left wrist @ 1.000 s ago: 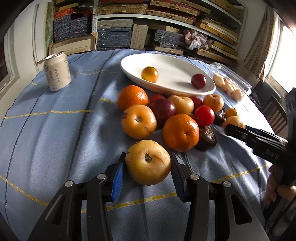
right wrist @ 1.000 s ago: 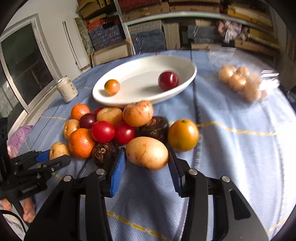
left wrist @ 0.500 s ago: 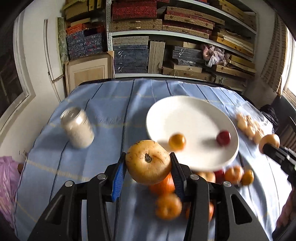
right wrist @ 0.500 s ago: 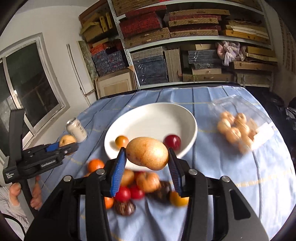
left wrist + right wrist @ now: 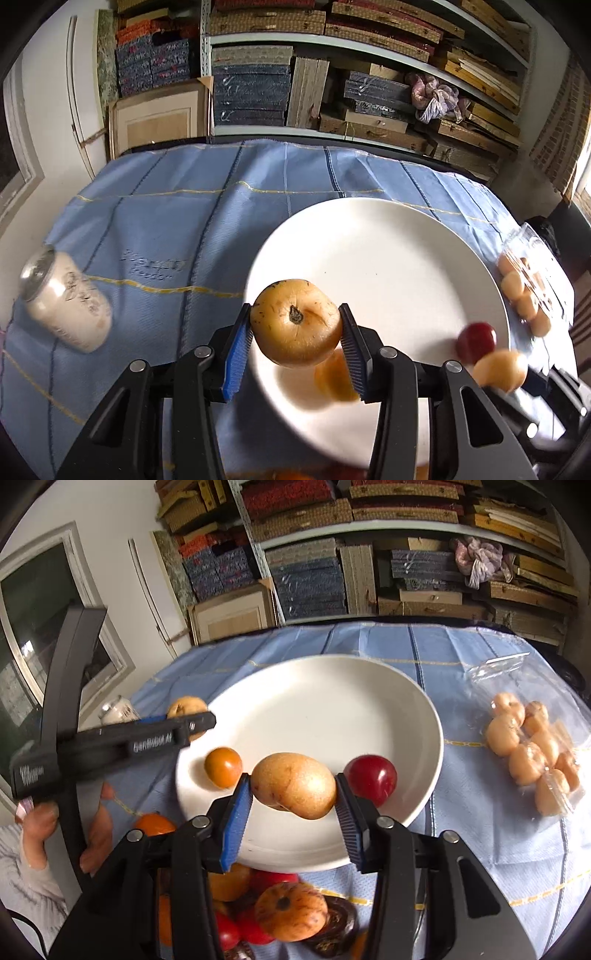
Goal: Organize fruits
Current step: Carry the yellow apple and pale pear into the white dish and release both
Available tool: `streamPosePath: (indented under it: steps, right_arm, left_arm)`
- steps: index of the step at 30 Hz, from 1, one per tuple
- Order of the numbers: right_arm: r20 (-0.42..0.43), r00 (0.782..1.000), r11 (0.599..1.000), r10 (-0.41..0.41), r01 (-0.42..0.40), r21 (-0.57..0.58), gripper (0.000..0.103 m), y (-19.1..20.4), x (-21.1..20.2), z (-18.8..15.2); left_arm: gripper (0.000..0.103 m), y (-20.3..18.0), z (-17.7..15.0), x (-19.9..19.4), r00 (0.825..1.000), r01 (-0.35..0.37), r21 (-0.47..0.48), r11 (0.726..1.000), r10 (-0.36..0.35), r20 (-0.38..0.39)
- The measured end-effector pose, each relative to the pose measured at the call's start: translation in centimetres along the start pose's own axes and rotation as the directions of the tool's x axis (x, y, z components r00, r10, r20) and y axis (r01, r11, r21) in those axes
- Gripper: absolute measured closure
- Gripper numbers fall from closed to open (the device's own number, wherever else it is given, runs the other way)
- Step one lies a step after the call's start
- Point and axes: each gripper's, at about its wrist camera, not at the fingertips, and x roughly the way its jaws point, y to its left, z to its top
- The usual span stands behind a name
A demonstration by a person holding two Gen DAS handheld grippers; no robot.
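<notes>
A round yellow fruit, stem scar facing the camera, is clamped between the blue-padded fingers of the left gripper and is held above the near left rim of a white plate. An oval yellow-brown fruit is gripped the same way by the right gripper, raised over the near part of the same plate. Two small fruits are seen lying on the plate: an orange one at the left and a dark red one at the right. The remaining pile of fruit, orange, red and dark, is left on the blue tablecloth just near of the plate. A pale drink can is seen on the cloth well to the left of the plate, and a clear bag of small pale fruits lies to the right. A hand at the left edge of the right wrist view is wrapped around the left gripper's handle.
</notes>
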Motion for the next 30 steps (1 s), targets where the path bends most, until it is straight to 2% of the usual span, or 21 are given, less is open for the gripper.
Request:
streamPosePath:
  steps: [4,8,11,16,17,19,21,23,25,30]
  right_arm:
    - [-0.024,1.0,1.0,-0.013,0.012,-0.012,0.059,0.0,0.9,-0.2]
    - [-0.03,0.999,0.999,-0.027,0.027,-0.026,0.059,-0.1,1.3,-0.3]
    - [-0.045,0.998,0.999,-0.04,0.039,-0.033,0.059,-0.2,1.9,-0.6]
    - [-0.059,0.997,0.998,-0.05,0.047,-0.037,0.058,-0.3,2.3,-0.9]
    - [-0.051,0.997,0.998,-0.053,0.051,-0.037,0.058,-0.3,2.1,-0.8]
    - [-0.021,0.998,0.998,-0.058,0.057,-0.04,0.051,-0.2,1.3,-0.5]
    - [0.011,0.998,0.997,-0.057,0.058,-0.041,0.051,-0.1,0.1,-0.1]
    - [0.03,0.998,0.998,-0.052,0.054,-0.046,0.049,0.1,-1.0,0.2]
    - [0.066,0.997,0.998,-0.045,0.048,-0.043,0.045,0.5,-2.8,0.4]
    - [0.153,0.988,0.999,-0.012,0.02,-0.05,0.031,1.9,-7.7,0.2]
  left_arm:
    - [0.057,-0.5,0.2,1.6,1.0,-0.001,0.011,1.0,0.001,0.002]
    - [0.057,-0.2,0.4,2.0,0.999,0.035,-0.016,0.999,-0.035,0.008]
    - [0.057,-0.5,0.5,1.8,1.0,0.009,0.007,1.0,-0.009,0.027]
    - [0.057,-0.4,0.2,2.1,0.999,0.052,-0.004,0.999,-0.052,-0.014]
    - [0.056,-0.5,0.2,2.0,0.999,0.049,0.001,0.999,-0.049,-0.014]
    - [0.056,-0.6,0.1,1.9,0.999,0.044,0.009,0.999,-0.044,-0.01]
    - [0.056,-0.7,0.1,1.5,0.999,0.031,0.018,0.999,-0.031,0.006]
    - [0.05,-0.9,0.2,0.6,0.999,0.018,0.033,0.999,-0.019,0.028]
    - [0.043,-0.9,0.2,-0.6,0.998,0.026,0.025,0.999,-0.027,0.052]
    - [0.041,-0.7,-1.5,-5.5,0.996,-0.012,0.069,0.998,0.005,0.09]
